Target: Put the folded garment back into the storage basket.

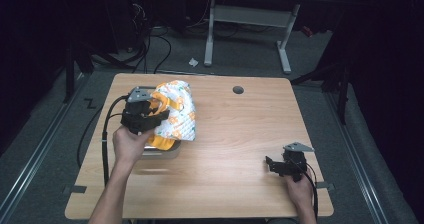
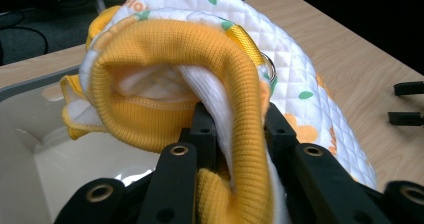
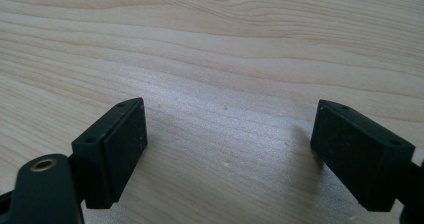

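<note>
Garment (image 1: 175, 111) pinched at its yellow ribbed cuff (image 2: 227, 84), hanging over the grey bin (image 1: 162, 151) on the table's left side.
Left gripper (image 2: 235, 129) clamps tight on that cuff, the white quilted, orange-printed cloth draping past the bin's far right edge. Right gripper (image 3: 227, 149) sits well apart at the near right, jaws spread wide over bare wooden table (image 1: 240, 134), holding nothing.

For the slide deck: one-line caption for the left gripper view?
Left tongs shut on a quilted garment's yellow ribbed cuff, above a grey bin.
</note>
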Motion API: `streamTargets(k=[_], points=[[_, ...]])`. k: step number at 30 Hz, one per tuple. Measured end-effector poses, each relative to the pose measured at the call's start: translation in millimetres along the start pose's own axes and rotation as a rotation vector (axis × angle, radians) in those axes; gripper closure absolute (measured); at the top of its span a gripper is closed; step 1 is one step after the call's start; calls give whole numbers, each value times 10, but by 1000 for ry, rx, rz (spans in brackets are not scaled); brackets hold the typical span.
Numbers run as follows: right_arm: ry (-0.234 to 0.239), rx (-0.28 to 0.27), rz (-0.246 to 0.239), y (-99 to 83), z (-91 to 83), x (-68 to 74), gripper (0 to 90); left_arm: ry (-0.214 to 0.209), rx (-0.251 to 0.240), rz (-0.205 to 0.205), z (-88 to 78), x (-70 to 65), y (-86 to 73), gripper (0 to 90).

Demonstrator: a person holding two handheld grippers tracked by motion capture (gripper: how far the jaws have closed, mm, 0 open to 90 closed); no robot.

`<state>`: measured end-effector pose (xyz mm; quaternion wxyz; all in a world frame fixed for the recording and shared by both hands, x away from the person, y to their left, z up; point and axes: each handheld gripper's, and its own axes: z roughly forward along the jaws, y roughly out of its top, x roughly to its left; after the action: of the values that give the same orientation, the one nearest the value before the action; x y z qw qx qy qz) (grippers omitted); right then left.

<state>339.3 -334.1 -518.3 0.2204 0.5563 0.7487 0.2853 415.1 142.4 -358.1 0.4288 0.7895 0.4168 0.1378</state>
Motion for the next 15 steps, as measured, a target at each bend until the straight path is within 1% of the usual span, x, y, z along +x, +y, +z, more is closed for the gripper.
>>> streamTargets(k=[2,5,8,9,11,15], points=[[0,-1,0,0,1,0,147,9,2,1,-4,64,-31,728],[1,-1,0,0,0,0,147,11,2,-9,-7,154,-96,728],[5,-1,-4,0,0,3,147,18,22,-6,19,248,-168,728],[5,-1,-4,0,0,3,147,18,22,-6,19,248,-168,728],[5,-1,-4,0,0,2,147,20,24,-9,28,294,-200,728],[5,-1,-4,0,0,3,147,9,26,-33,65,394,-263,726]])
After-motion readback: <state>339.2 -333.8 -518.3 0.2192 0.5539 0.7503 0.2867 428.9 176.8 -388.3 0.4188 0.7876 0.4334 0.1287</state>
